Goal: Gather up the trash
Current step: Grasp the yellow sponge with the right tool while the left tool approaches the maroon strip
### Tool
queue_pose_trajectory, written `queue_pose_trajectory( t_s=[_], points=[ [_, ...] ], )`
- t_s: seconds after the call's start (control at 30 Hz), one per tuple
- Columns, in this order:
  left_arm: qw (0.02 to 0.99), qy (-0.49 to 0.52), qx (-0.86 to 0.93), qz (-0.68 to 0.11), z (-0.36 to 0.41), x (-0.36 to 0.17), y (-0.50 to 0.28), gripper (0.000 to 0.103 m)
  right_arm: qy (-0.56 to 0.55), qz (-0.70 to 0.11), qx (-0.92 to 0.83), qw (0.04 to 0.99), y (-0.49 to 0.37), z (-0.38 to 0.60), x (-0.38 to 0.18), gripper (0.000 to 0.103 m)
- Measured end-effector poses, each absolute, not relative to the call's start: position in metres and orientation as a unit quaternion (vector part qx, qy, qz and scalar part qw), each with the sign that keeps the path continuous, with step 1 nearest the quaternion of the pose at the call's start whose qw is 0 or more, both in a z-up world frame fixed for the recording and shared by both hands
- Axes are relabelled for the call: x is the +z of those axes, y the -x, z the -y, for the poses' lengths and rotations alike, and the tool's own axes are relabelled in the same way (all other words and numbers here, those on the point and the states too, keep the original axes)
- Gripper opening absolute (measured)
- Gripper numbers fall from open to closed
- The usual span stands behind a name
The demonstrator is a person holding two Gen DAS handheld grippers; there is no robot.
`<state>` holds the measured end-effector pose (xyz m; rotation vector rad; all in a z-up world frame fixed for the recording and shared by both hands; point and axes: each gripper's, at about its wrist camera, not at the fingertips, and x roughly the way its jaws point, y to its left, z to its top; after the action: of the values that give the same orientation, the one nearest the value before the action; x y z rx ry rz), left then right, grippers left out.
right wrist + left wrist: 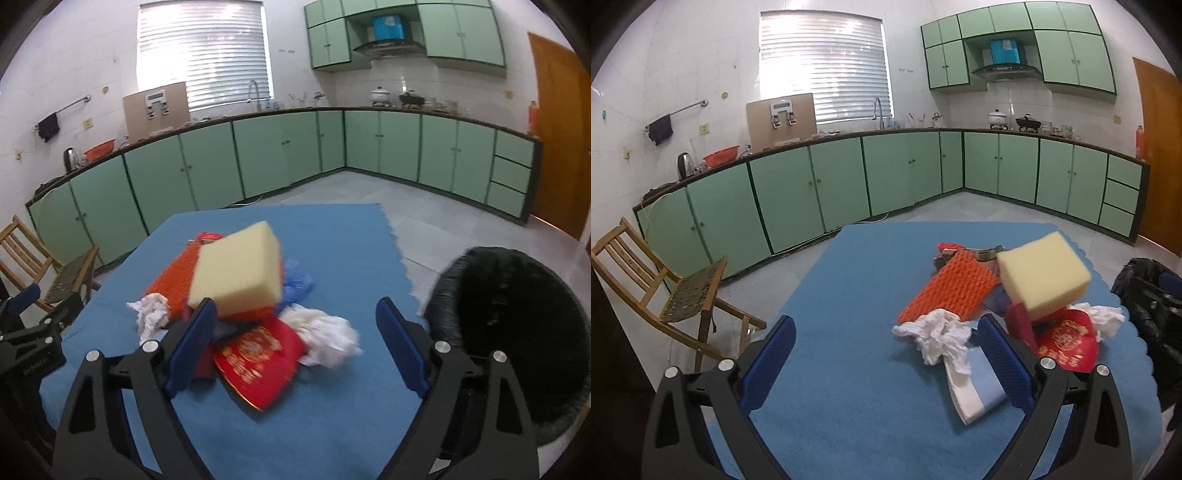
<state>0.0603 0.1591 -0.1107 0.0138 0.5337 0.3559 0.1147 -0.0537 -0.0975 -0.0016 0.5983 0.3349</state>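
Trash pile (240, 295) before right gripper (295, 343)

I see a bright blue felt-like tablecloth (332, 258). On it, a pale yellow foam sponge block (236, 269) sits on an orange ridged mesh sleeve (949, 288). Two crumpled white tissues (938, 338) lie near a red envelope with a gold circular emblem (258, 354). A flat light-blue and white packet (979, 391) lies closer in. My grippers' fingers (1004, 362) carry dark blue dimpled pads on black frames. The cabinets (842, 184) behind are mint green, edged dark.
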Motion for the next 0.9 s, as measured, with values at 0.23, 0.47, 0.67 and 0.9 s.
queue_pose_trajectory(
  t_s=[0.23,0.47,0.67,0.9],
  points=[
    [0.947,0.000,0.194,-0.254,-0.177,-0.115,-0.081,0.093,0.001,-0.311,0.182,0.933,-0.149,0.026,-0.115,0.076],
    [0.946,0.006,0.188,-0.263,-0.180,-0.125,-0.100,0.093,-0.001,-0.338,0.201,0.919,-0.167,0.016,-0.127,0.060],
    [0.946,0.011,0.171,-0.276,-0.177,-0.134,-0.108,0.093,-0.015,-0.354,0.237,0.905,-0.166,0.014,-0.134,0.039],
    [0.945,0.015,0.165,-0.281,-0.173,-0.134,-0.107,0.093,-0.010,-0.333,0.252,0.908,-0.161,0.019,-0.124,0.026]
  ],
)
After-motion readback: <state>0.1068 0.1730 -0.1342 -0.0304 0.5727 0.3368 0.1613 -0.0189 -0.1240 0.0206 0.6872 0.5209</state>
